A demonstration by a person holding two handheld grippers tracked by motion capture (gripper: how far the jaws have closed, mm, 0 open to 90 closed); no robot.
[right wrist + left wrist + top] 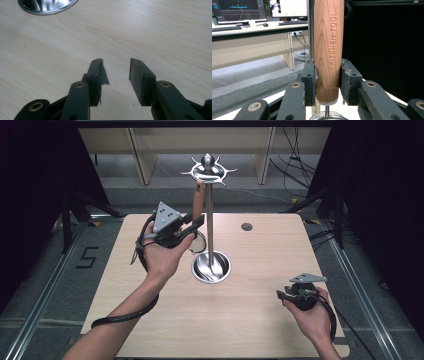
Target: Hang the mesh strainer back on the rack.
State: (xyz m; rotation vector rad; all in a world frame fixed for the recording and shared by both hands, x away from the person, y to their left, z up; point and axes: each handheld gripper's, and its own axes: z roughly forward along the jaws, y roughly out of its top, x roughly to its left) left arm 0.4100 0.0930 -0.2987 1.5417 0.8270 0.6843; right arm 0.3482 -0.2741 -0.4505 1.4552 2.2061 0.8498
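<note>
Left gripper [192, 226] is clamped on a smooth wooden handle [329, 47] stamped KITCHEN TOOL, upright just left of the steel stand [210, 220], handle top at the hook crown [208, 169]. It looks like the hanging or unhooking step; next calls for a careful lift. Right gripper [115, 72] rests open and empty over the near-right pale wood-grain counter [260, 320].

**Around the table**

Pale wooden table [260, 320] with a dark round grommet [246, 226] near its far edge. Grey floor [45, 270] with a black mark shaped like a 5 [87, 257] at left. Black curtains [30, 180] on both sides. Cables [292, 165] lie behind. A desk [249, 30] carries monitors [239, 10], keyboard [227, 28] and mouse [265, 24].
</note>
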